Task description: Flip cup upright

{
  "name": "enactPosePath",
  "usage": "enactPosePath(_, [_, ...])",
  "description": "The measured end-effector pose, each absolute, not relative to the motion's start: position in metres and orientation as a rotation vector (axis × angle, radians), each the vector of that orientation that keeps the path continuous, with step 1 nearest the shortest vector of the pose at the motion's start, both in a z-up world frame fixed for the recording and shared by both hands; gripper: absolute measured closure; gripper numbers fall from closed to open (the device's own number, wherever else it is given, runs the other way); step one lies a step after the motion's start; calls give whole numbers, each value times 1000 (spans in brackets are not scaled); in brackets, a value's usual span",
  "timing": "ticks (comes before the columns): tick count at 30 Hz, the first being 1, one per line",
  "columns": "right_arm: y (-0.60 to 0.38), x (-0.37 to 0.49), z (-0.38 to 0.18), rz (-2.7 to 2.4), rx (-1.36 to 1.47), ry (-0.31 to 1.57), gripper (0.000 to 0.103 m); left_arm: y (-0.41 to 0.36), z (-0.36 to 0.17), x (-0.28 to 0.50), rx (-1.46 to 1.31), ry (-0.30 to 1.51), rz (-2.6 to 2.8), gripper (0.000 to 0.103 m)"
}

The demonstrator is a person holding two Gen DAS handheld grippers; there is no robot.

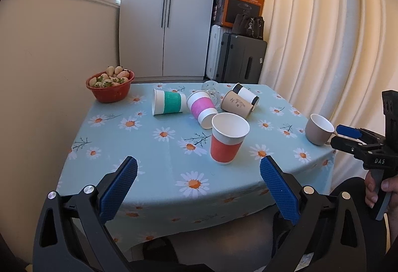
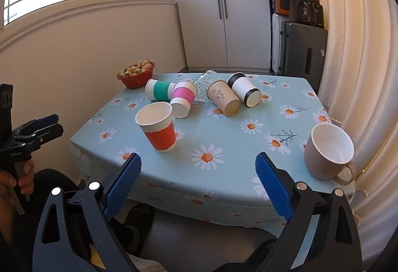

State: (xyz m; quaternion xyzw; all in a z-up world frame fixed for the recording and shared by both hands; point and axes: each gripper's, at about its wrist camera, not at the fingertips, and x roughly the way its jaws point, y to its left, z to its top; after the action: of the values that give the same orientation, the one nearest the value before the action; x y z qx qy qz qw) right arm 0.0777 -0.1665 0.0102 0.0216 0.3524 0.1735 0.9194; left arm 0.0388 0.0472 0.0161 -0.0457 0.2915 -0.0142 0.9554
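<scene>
An orange-banded paper cup (image 1: 228,140) (image 2: 158,126) stands upright near the table's front. A beige mug (image 1: 318,129) (image 2: 328,151) stands upright at the right edge. Lying on their sides behind are a green-banded cup (image 1: 169,101) (image 2: 159,89), a pink-banded cup (image 1: 202,109) (image 2: 183,98), a clear glass (image 1: 212,90) (image 2: 204,81), a brown cup (image 1: 236,104) (image 2: 223,98) and a white black-rimmed cup (image 1: 246,94) (image 2: 245,90). My left gripper (image 1: 199,187) is open and empty before the table's front edge. My right gripper (image 2: 199,183) is open and empty there too.
A red bowl of strawberries (image 1: 110,85) (image 2: 136,75) sits at the far left corner of the daisy tablecloth (image 1: 154,147) (image 2: 223,137). A white cabinet (image 1: 166,13), suitcases (image 1: 238,60) and curtain (image 1: 323,35) stand behind. The right gripper shows in the left view (image 1: 345,135).
</scene>
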Motion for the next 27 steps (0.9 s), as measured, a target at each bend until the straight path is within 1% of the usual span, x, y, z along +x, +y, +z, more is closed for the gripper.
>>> enactPosePath(27, [-160, 76, 10, 346, 7, 722, 11, 50, 13, 40, -105, 600, -19, 7])
